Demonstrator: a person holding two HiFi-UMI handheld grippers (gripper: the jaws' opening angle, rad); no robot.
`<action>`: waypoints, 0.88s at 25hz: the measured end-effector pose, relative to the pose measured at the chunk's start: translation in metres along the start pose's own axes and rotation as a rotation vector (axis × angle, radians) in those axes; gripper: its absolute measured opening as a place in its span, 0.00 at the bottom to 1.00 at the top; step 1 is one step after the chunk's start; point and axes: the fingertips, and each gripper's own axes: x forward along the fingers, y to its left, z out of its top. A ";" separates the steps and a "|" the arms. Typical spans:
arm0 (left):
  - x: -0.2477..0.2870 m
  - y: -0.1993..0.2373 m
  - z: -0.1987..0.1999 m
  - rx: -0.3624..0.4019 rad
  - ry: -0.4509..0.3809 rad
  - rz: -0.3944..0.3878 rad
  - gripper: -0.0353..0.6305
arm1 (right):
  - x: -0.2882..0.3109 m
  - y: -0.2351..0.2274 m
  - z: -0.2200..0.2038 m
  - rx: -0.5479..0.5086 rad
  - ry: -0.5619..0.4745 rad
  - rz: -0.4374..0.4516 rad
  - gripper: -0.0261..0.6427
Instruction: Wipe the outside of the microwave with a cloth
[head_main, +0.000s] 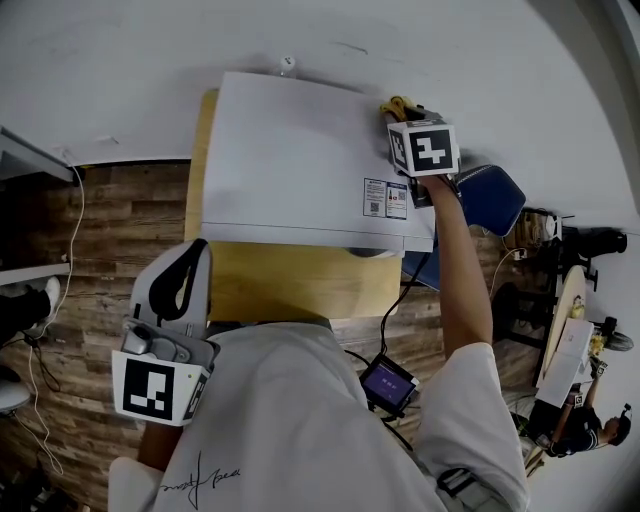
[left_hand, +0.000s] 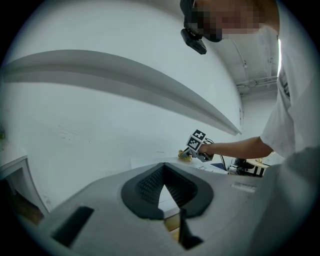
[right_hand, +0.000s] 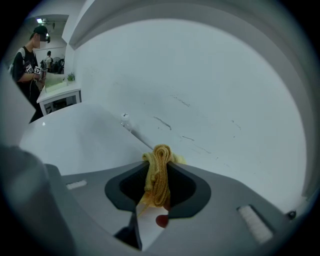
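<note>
The white microwave (head_main: 300, 160) stands on a wooden table against the wall, and I see its top from above. My right gripper (head_main: 403, 118) is at the top's far right corner, shut on a folded yellow cloth (head_main: 397, 104) that touches the surface. In the right gripper view the cloth (right_hand: 159, 172) is bunched between the jaws of the right gripper (right_hand: 160, 160) over the microwave's top (right_hand: 85, 135). My left gripper (head_main: 197, 250) hangs near my chest, in front of the microwave, shut on nothing. From the left gripper (left_hand: 162, 168) view the right gripper (left_hand: 194, 148) and cloth (left_hand: 184, 155) show far off.
The wooden table (head_main: 300, 285) juts out in front of the microwave. Label stickers (head_main: 386, 198) sit on its top right. A blue chair (head_main: 490, 195) stands to the right. A small screen device (head_main: 387, 384) hangs on a cable. Another person (head_main: 585, 425) is at lower right.
</note>
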 end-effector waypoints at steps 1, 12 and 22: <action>-0.002 0.001 0.000 -0.002 -0.001 0.002 0.05 | 0.000 0.004 0.002 -0.005 -0.002 0.004 0.21; -0.020 0.002 -0.003 -0.011 -0.002 0.028 0.05 | 0.002 0.042 0.026 -0.056 -0.033 0.054 0.21; -0.035 0.006 -0.006 -0.016 -0.002 0.063 0.05 | 0.005 0.080 0.050 -0.105 -0.068 0.107 0.21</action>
